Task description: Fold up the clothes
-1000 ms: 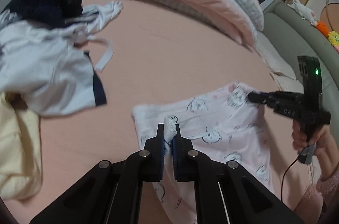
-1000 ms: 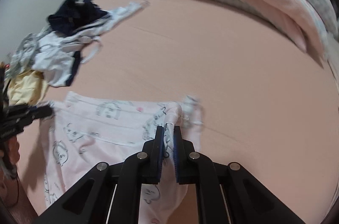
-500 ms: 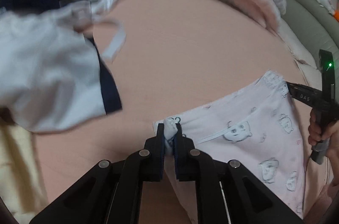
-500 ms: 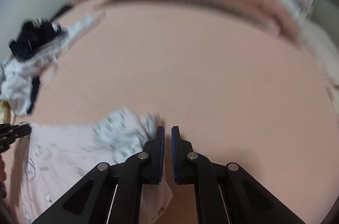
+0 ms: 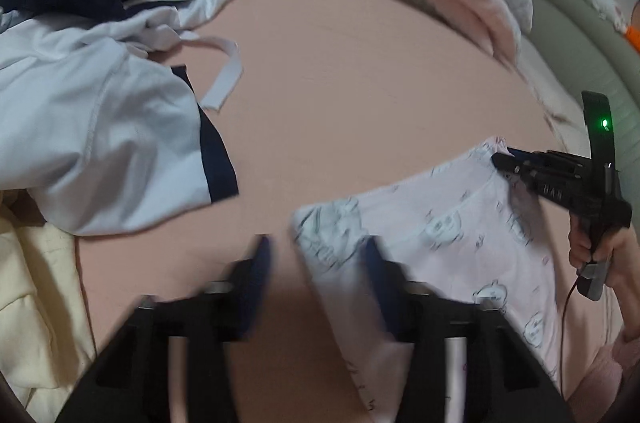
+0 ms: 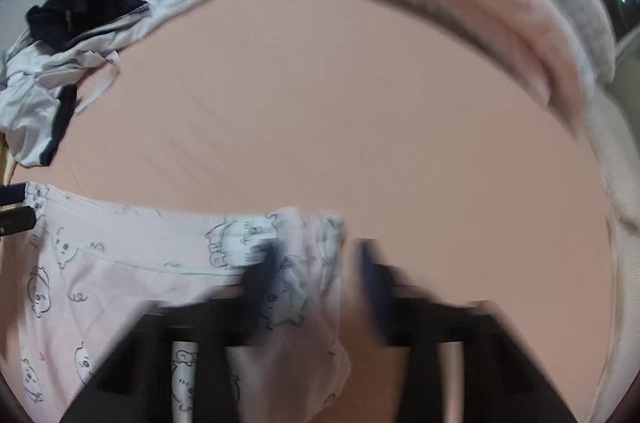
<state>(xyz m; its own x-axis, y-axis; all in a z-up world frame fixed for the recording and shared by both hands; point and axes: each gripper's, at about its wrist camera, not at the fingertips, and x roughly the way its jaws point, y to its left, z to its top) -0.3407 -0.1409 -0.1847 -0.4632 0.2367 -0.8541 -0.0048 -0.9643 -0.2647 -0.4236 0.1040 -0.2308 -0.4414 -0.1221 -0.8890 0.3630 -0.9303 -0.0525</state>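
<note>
Soft, light pale-pink printed cotton garment (image 5: 460,243), lower frame; best pinched at corner hems. Left tongs (image 5: 316,263) and right tongs (image 6: 316,271) opening, cloth lying loose between the jaws.

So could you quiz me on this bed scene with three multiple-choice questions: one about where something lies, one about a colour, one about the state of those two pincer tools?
1. Where does the pile of unfolded clothes lie in the left wrist view?
A. upper left of the bed
B. on the pink printed garment
C. on the rolled duvet

2. What colour is the small light on the right gripper?
A. red
B. green
C. blue

3. How do both grippers stand toward the pink printed garment?
A. both clamped on it
B. only the left clamped
C. both with jaws apart, not pinching it

Answers: 1 A, the pile of unfolded clothes sits upper left, apart from the pink printed garment. 2 B, a green light glows on the right gripper. 3 C, the left gripper and the right gripper's jaws are opening, cloth loose between the pads.
</note>
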